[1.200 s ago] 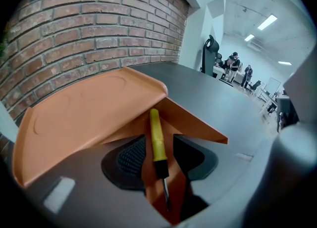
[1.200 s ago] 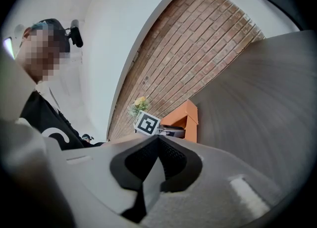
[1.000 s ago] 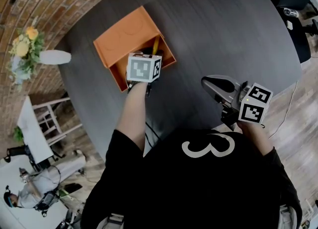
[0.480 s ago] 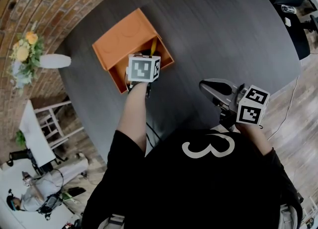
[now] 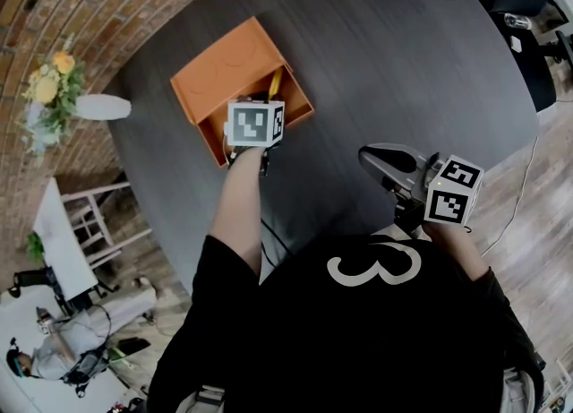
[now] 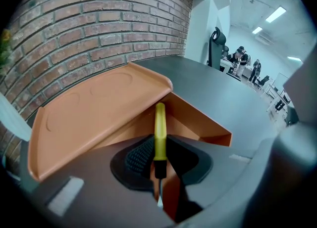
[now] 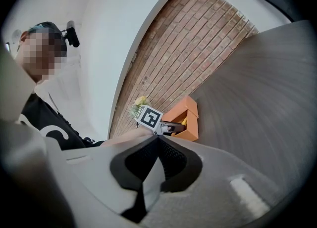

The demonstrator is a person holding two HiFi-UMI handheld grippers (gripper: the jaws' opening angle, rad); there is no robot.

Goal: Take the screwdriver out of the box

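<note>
Closing just now on the yellow-handled screwdriver [image 6: 159,123] in the open orange box [image 6: 94,113], left gripper [image 6: 159,147] grips it; right gripper [image 7: 157,140] rests shut; next, lift.

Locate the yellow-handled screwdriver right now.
In the left gripper view the yellow-handled screwdriver stands between the left gripper's jaws, which have just been closing on it, inside the open orange box.
</note>
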